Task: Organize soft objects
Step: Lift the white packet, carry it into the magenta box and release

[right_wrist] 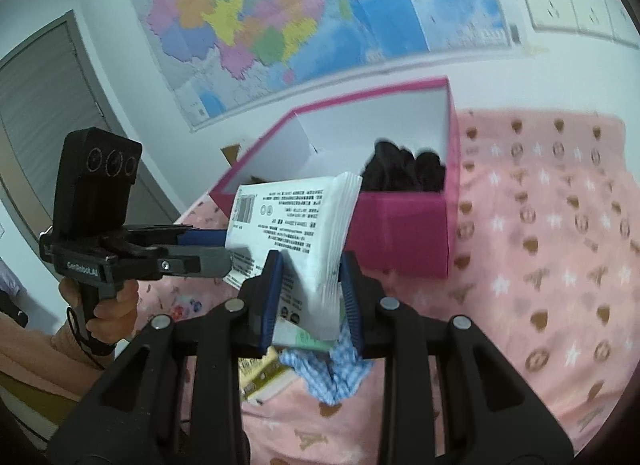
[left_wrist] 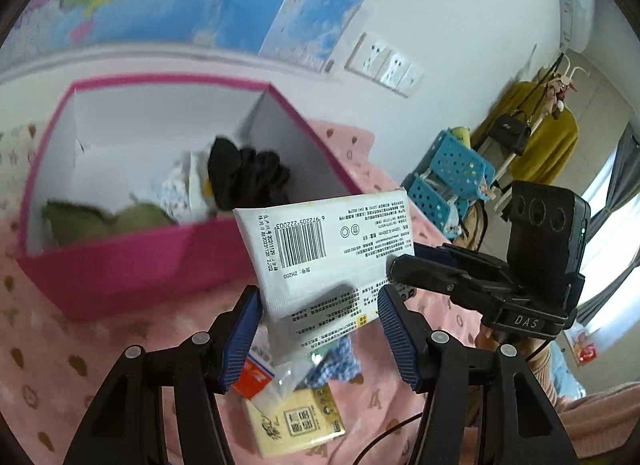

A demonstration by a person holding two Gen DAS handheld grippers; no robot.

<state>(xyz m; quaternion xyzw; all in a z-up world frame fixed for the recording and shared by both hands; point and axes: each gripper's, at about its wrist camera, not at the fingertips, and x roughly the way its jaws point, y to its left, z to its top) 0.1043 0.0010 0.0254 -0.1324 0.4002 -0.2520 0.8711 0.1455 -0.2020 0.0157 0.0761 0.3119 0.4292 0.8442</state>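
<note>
A white tissue pack (left_wrist: 320, 257) with a barcode hangs in the air in front of the pink box (left_wrist: 120, 261), held from two sides. My left gripper (left_wrist: 320, 329) is shut on its lower edge. My right gripper (left_wrist: 400, 269) is shut on its right end. In the right wrist view the right gripper (right_wrist: 310, 293) clamps the pack (right_wrist: 304, 233) end-on, and the left gripper (right_wrist: 216, 249) grips it from the left. The box (right_wrist: 400, 233) holds a black cloth (left_wrist: 244, 177), a green item (left_wrist: 100, 221) and a patterned white pack (left_wrist: 180, 189).
Under the pack, on the pink blanket (right_wrist: 540, 265), lie a yellow tissue packet (left_wrist: 296, 421), a blue checked cloth (right_wrist: 332, 373) and a red-and-white packet (left_wrist: 256, 377). A wall map (right_wrist: 260, 17) hangs behind the box. Blue baskets (left_wrist: 452, 181) and a coat rack (left_wrist: 536, 133) stand at the right.
</note>
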